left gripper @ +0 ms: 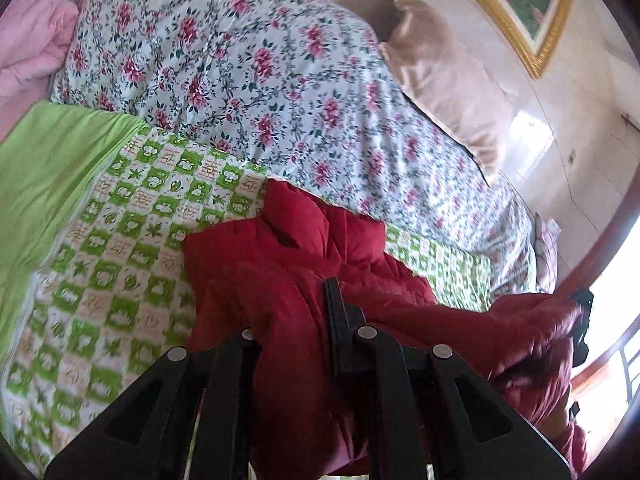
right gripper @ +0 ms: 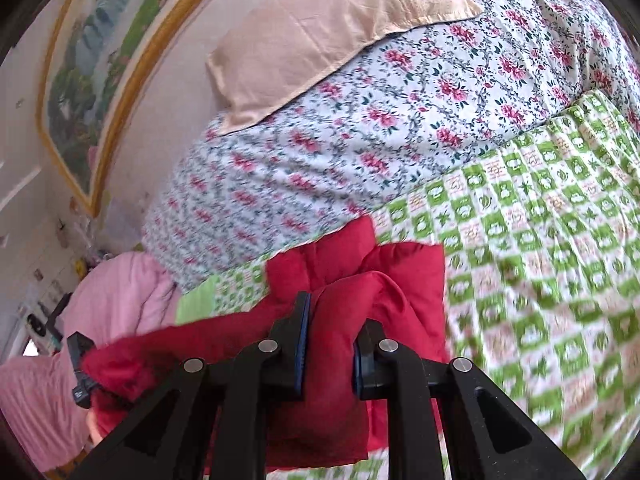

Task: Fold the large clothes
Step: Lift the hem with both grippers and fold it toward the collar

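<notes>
Lying bunched on the green-checked sheet (right gripper: pixel 552 248) just below the rolled floral quilt (left gripper: pixel 248 68), the red padded jacket (left gripper: pixel 304 264) has both tools in it. The right gripper (right gripper: pixel 326 334) has its blue-padded fingers (right gripper: pixel 301 340) pressed in on a puffy fold of the jacket. The left gripper (left gripper: pixel 296 320) is buried in the red fabric, one finger showing and the other hidden beneath cloth, so I cannot tell whether it is clamped. A tan pillow (right gripper: pixel 320 36) rests on the quilt.
</notes>
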The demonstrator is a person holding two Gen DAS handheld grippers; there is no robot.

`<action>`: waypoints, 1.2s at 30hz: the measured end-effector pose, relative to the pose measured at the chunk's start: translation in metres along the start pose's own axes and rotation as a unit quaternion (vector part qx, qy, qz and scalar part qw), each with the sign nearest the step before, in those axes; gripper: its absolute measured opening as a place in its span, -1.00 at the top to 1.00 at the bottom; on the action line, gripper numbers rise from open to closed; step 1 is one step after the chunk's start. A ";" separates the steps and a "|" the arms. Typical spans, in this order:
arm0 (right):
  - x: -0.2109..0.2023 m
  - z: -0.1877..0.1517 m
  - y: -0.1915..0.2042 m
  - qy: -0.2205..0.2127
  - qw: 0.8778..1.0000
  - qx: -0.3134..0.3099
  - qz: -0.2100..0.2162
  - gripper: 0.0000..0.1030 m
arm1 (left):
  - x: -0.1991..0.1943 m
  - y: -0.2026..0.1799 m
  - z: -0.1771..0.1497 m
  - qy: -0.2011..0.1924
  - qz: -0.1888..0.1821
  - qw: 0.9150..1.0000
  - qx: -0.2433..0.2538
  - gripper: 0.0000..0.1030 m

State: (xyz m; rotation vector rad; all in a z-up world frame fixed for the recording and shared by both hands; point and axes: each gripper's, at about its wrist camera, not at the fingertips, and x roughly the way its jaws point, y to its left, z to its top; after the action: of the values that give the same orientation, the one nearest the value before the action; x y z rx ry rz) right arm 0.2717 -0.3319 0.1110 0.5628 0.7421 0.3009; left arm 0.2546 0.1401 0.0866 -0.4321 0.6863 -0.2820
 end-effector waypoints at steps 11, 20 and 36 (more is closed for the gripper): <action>0.085 0.031 -0.043 0.011 0.997 0.052 -0.052 0.68 | 0.092 0.035 0.037 0.038 0.043 0.998 -0.040 0.75; 0.147 0.038 -0.072 0.009 0.992 0.078 -0.096 0.67 | 0.155 0.063 0.053 0.049 0.056 0.995 -0.059 0.72; 0.228 0.040 -0.100 0.012 0.979 0.076 -0.186 0.64 | 0.130 0.064 0.073 0.032 0.087 0.995 -0.032 0.37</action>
State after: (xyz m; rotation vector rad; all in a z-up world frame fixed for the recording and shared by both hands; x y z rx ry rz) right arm 0.4674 -0.3262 -0.0489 0.5523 0.8812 -0.0984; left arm 0.4061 0.1667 0.0360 -0.4232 0.7928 -0.1095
